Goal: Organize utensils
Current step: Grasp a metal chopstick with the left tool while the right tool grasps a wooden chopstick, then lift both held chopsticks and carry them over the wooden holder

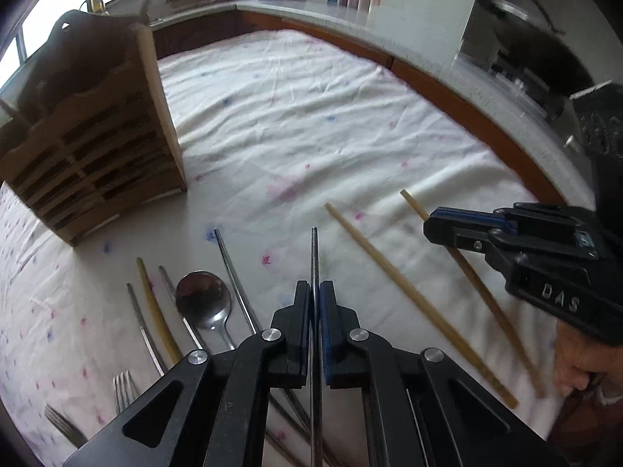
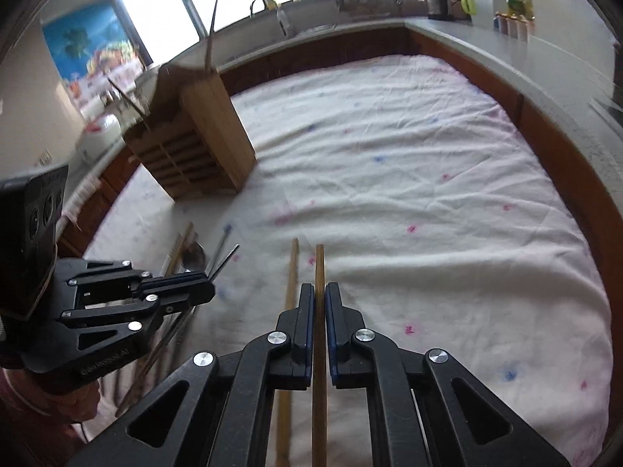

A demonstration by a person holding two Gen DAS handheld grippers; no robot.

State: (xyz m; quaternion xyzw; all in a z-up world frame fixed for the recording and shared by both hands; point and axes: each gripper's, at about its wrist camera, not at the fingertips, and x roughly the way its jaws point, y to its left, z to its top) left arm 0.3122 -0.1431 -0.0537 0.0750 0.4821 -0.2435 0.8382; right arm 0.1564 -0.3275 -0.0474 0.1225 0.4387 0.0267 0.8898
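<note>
fingers of the left gripper (image 1: 316,286) are clamped on a thin metal chopstick (image 1: 314,251), and those of the right gripper (image 2: 319,288) are pressed together on a wooden chopstick (image 2: 319,268); neither pair has any gap beyond the stick it pinches. both sticks point away toward the middle of the cloth-covered table (image 1: 296,116), near its front edge. the metal one looks stiff, slim and slick, so it may twist or slide in the pads unless held near its balance point; the wooden one looks light, rigid and less slippery, and a grip partway along its shaft should keep it from tipping. a second wooden chopstick (image 2: 290,272) lies just beside the held one on the cloth. toward the front left corner lie another metal chopstick (image 1: 233,272), a spoon (image 1: 202,297), a yellowish stick (image 1: 153,299), more metal handles and two forks (image 1: 124,389), close together and partly crossing, so picking one cleanly would take care. a slatted wooden utensil holder (image 1: 97,155) stands upright near the left edge, well apart from the held sticks, with a few sticks already poking out of its top. raised letters reading "das" show on the right gripper's body; writing on the left gripper's body is too blurred to read.
</note>
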